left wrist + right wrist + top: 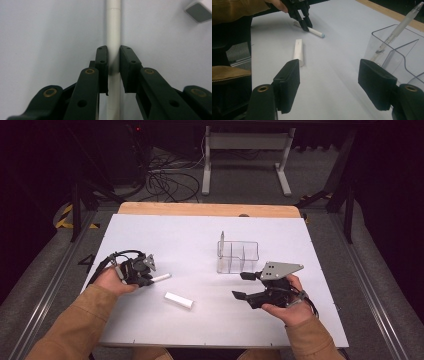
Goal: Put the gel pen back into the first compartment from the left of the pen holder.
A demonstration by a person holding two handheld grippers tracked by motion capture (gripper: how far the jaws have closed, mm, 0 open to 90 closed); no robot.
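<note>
At nine o'clock on the surface (210, 227), left claw (113, 58) pinches the marker (113, 27), lying flat. Lift level and slowly; the grip sits off-centre. Right claw (329, 75) waits wide, empty, near the organizer (397, 47).

A slim white marker (161, 278) with a pale blue tip lies flat on the worktop, well apart from the clear organiser (238, 256), to its left, lengthwise between closed pads.
</note>
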